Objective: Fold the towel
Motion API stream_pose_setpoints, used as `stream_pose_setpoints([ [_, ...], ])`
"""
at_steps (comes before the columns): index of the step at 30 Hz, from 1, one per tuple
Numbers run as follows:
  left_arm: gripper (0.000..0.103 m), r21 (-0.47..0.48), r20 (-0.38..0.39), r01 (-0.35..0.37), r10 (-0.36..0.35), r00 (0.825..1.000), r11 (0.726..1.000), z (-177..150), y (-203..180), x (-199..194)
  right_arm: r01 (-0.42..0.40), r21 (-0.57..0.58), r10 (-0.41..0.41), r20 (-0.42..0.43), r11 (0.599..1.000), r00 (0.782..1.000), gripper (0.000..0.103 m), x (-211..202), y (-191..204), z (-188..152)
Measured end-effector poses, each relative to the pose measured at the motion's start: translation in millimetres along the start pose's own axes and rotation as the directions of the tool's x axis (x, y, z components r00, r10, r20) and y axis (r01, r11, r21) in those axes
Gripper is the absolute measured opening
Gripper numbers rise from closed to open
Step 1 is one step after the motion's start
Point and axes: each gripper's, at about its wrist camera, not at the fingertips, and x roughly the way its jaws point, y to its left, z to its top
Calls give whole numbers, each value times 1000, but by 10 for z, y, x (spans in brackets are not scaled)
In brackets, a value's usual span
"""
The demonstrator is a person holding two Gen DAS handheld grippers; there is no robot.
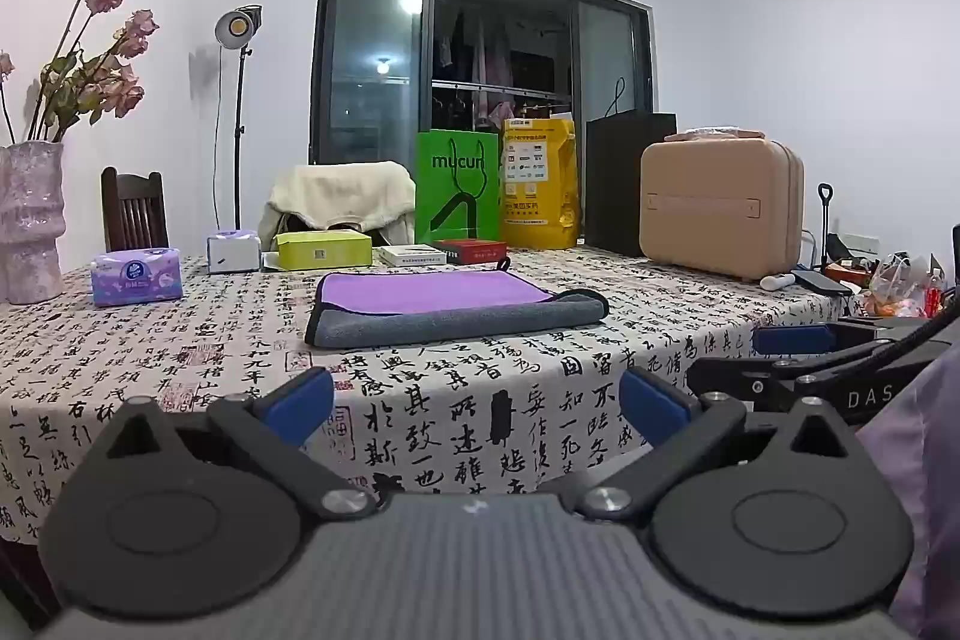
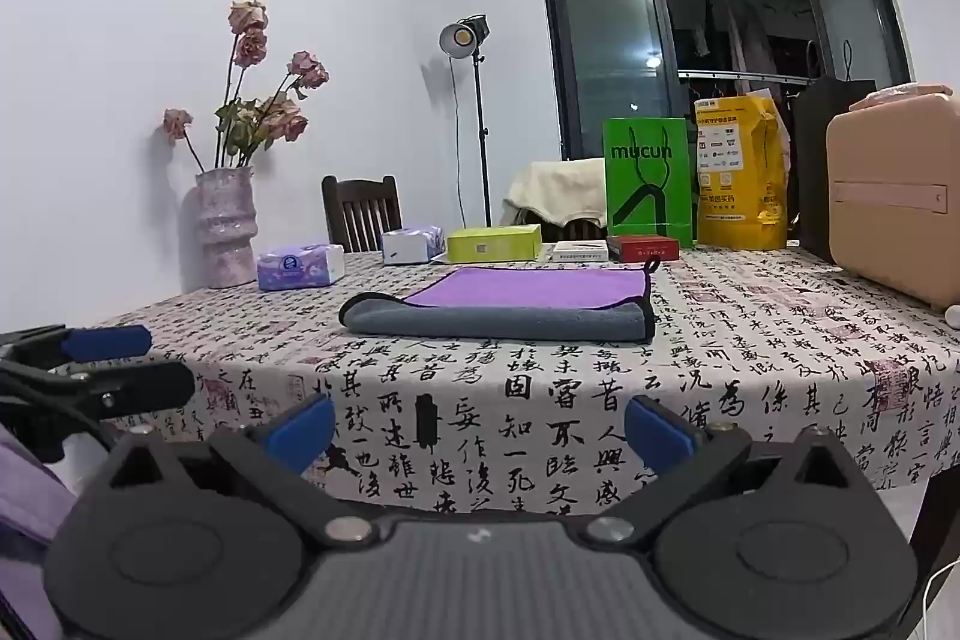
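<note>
A towel [image 1: 444, 304], purple on top and grey on its turned-over near part, lies partly folded on the table's middle; it also shows in the right wrist view [image 2: 510, 307]. My left gripper [image 1: 477, 403] is open and empty, held near the table's front edge, well short of the towel. My right gripper [image 2: 480, 430] is open and empty, also in front of the table edge. The right gripper shows at the right of the left wrist view [image 1: 798, 358]; the left gripper shows at the left of the right wrist view [image 2: 102, 364].
The table [image 1: 180, 376] has a calligraphy-print cloth. A vase of dried roses [image 1: 30, 220] stands far left. Tissue packs [image 1: 137, 275], a yellow-green box [image 1: 324, 249], a green bag [image 1: 459, 196], a yellow bag [image 1: 540, 184] and a tan case [image 1: 720, 211] line the back.
</note>
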Motion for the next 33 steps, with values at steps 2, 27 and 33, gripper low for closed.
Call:
stream_pose_setpoints([
  [2, 103, -1, -2, 1, -1, 1000, 1000, -1, 2, 4, 2, -1, -2, -1, 1000, 1000, 103, -1, 0, 0],
  [27, 103, -4, -6, -4, 4, 1000, 1000, -14, -6, 1, 11, 0, -11, -1, 1000, 1000, 103, -8, 10, 16],
  [33, 103, -3, -5, -7, 7, 1000, 1000, -14, -9, 6, 12, 1, -12, -1, 1000, 1000, 103, 2, 15, 8],
])
